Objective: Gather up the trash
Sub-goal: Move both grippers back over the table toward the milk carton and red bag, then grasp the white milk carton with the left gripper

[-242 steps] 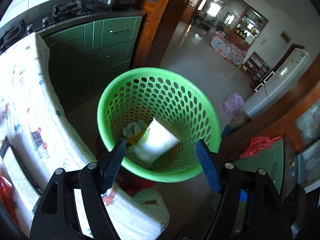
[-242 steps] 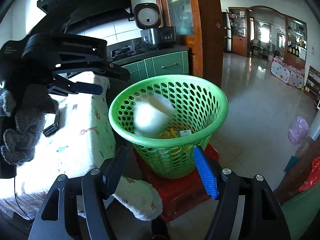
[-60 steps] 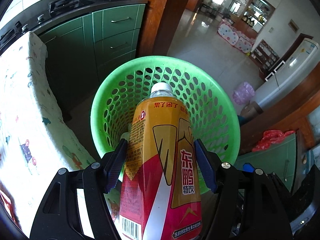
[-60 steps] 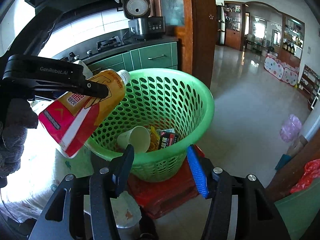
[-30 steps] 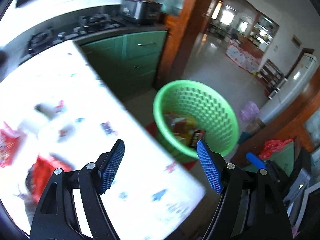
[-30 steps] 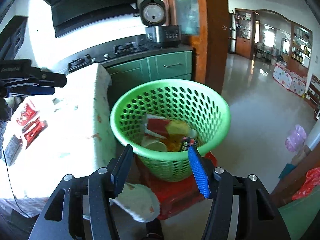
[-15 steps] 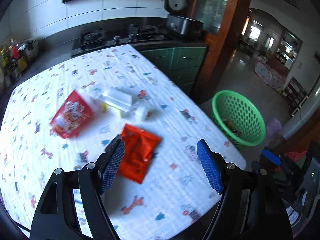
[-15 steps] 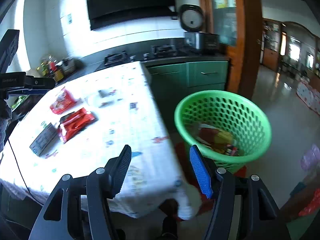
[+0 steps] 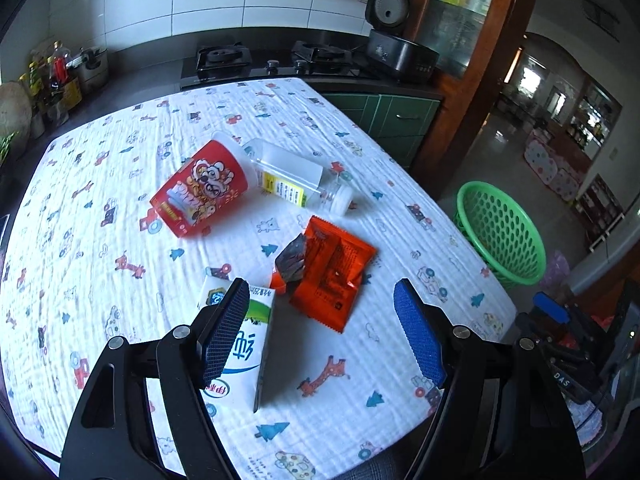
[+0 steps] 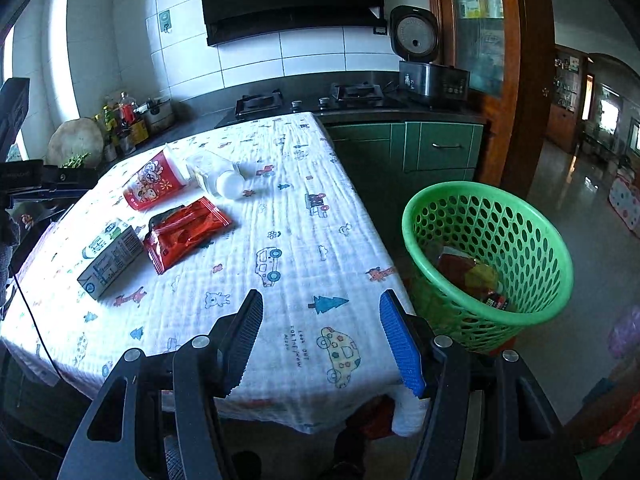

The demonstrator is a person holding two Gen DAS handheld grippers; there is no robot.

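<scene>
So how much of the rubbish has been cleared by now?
Some is done: the green perforated plastic basket on the floor already holds wrappers. Nothing is in hand; the left gripper and right gripper are both open. Four pieces remain on the patterned tablecloth: a red paper cup, a clear plastic bottle, an orange snack packet and a white milk carton.

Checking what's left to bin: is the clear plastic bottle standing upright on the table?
No, the clear plastic bottle lies on its side beside the red cup.
</scene>
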